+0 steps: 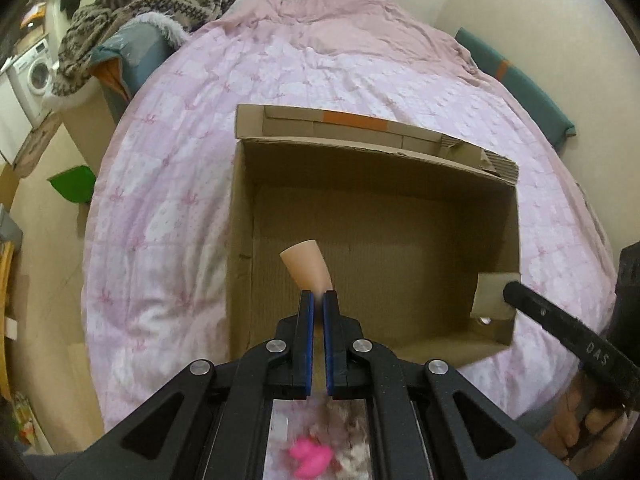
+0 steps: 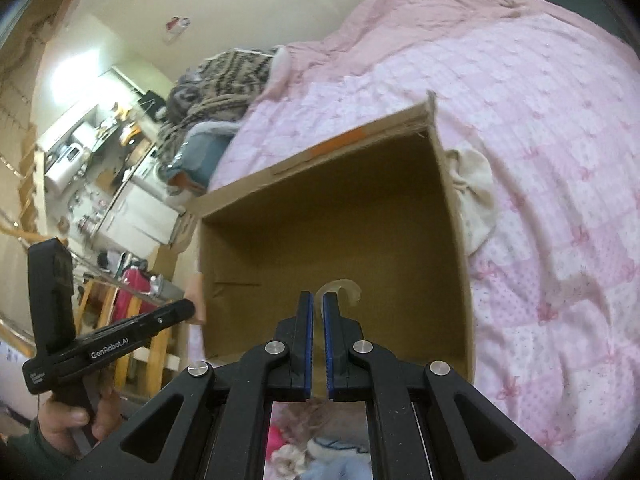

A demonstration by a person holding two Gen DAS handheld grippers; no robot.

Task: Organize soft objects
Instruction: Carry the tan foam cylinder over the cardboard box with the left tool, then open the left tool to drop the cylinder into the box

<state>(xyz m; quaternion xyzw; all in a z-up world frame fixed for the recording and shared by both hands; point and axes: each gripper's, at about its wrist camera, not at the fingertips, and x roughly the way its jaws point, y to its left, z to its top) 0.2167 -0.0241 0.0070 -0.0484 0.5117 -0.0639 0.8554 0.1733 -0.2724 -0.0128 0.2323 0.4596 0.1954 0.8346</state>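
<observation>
An open cardboard box (image 1: 400, 264) sits on a pink quilted bed (image 1: 280, 80), and only bare cardboard shows inside it. My left gripper (image 1: 318, 296) hangs over the box's near edge, shut on a peach-coloured soft strip (image 1: 306, 268) that sticks up past the fingertips. My right gripper (image 2: 318, 298) is over the same box (image 2: 332, 220), shut on a pale, curled soft piece (image 2: 340, 290). From the left wrist the right gripper (image 1: 514, 292) comes in from the right beside the box's corner flap (image 1: 490, 296). From the right wrist the left gripper (image 2: 188, 310) is at the box's left side.
A cream cloth (image 2: 474, 196) lies on the quilt against the box's right wall. A heap of patterned knitwear (image 1: 160, 4) tops a blue pillow at the bed's far left. A washing machine (image 1: 34, 76) and cluttered shelves (image 2: 92, 152) stand beyond the bed. A hand (image 2: 76, 416) holds the left gripper.
</observation>
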